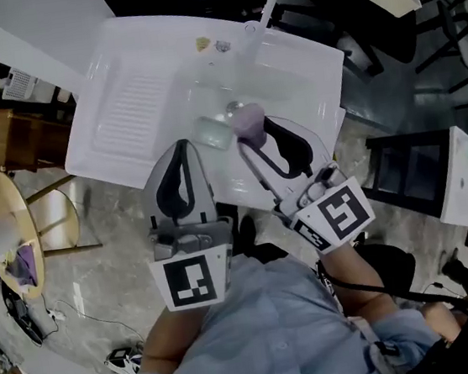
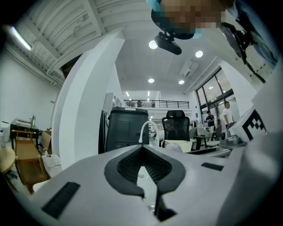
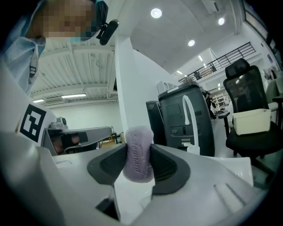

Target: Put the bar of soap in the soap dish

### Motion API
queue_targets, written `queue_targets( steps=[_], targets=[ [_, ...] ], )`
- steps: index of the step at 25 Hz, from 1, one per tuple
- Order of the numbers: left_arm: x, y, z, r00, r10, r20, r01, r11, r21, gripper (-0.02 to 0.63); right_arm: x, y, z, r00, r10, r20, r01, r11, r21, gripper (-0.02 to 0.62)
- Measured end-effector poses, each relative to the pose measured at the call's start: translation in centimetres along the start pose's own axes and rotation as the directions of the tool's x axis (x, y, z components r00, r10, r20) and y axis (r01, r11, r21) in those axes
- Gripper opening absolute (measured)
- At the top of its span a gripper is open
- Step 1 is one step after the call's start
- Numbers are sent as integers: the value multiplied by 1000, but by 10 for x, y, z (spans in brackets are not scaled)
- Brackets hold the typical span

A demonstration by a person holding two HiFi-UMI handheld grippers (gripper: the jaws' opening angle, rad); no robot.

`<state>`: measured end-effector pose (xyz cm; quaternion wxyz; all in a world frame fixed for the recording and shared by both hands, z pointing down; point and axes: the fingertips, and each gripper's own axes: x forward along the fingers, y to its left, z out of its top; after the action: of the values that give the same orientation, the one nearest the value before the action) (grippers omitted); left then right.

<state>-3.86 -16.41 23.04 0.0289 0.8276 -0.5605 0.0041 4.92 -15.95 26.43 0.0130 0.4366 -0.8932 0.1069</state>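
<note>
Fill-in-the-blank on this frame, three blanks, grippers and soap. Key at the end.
1. The right gripper is shut on the lilac oval bar of soap; the left gripper, jaws together, holds ____.
2. In the head view the pale green soap dish lies to the picture's ____ of the soap.
3. The soap hangs over the white sink, not yet in the ____.
Missing: nothing; left; dish.

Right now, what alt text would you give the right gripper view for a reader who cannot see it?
The right claw grips a pale purple bar of soap upright between its two dark pads. Behind it stand a curved white tap, a dark cabinet and an office chair carrying a white tub.
</note>
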Motion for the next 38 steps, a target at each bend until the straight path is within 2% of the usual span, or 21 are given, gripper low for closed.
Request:
queue_targets(
  steps=[11,20,27,34,38],
  targets=[
    [64,46,-64,992,-4,-124,-3,998,-59,6,70,-37,-85,987,54,-149,-43,996,77,167],
    [89,69,-98,983,12,-183,-32,993,-109,6,99,-48,-148,958,118,-263,-87,988,124,166],
    [97,81,-112,980,17,-198,-44,990,-137,6,115,-50,-188,931,155,-329,-111,983,149,166],
    [101,98,-127,975,35,-221,-70,986,-154,6,126,-44,-230,885,199,-421,-142,976,163,167],
    [102,107,-133,972,46,-229,-85,983,-163,6,130,-47,-250,855,198,-480,-138,978,157,166]
  ],
)
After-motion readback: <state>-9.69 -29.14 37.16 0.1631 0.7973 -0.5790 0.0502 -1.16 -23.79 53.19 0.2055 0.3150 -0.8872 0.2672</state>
